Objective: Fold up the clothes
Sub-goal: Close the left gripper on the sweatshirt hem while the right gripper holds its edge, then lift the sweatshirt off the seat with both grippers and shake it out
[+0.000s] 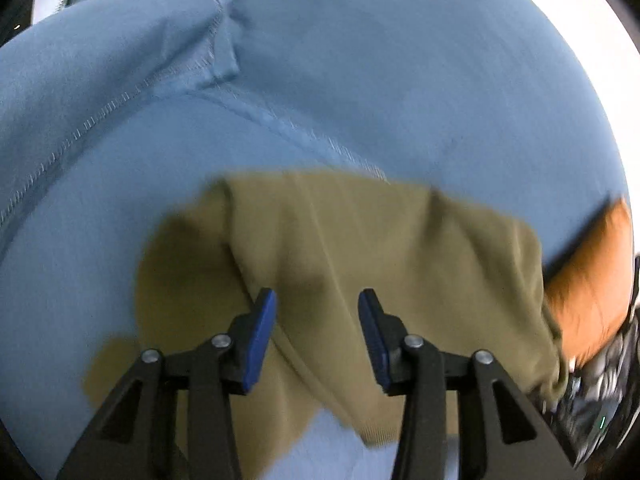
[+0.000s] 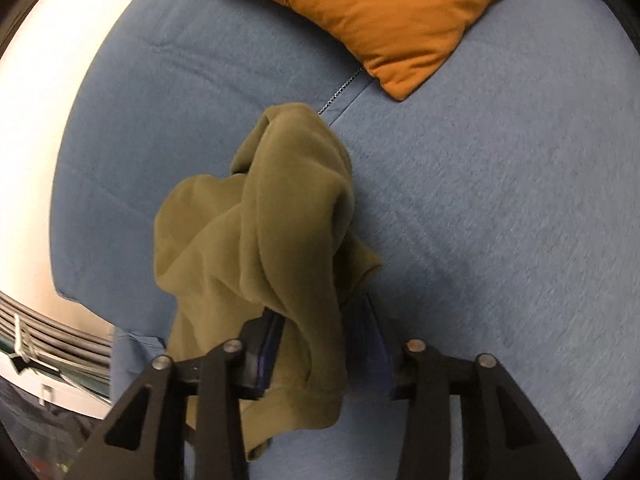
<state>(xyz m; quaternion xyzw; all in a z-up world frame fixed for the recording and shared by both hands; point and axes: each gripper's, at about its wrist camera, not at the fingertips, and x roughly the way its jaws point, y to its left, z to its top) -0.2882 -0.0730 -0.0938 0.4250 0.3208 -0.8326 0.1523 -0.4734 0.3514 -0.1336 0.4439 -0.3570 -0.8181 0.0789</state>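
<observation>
An olive-green garment [image 1: 340, 232] lies crumpled on a blue fabric surface [image 1: 400, 80]. In the left wrist view my left gripper [image 1: 316, 296] hovers just over it, jaws open, blue pads [image 1: 262, 332] apart with only cloth beneath them. In the right wrist view the same garment [image 2: 272, 208] is bunched up and drapes down between the fingers of my right gripper [image 2: 320, 312]. Its jaws stand apart. The cloth hides most of the left pad, and a gap shows beside the right pad [image 2: 370, 340].
An orange cushion [image 2: 380, 12] lies at the far end of the blue cover [image 2: 480, 200], and shows blurred at the right edge as the cushion [image 1: 592, 280]. A zip seam [image 2: 340, 92] runs toward it. A white surface [image 2: 32, 140] and grey slats [image 2: 48, 344] border the left.
</observation>
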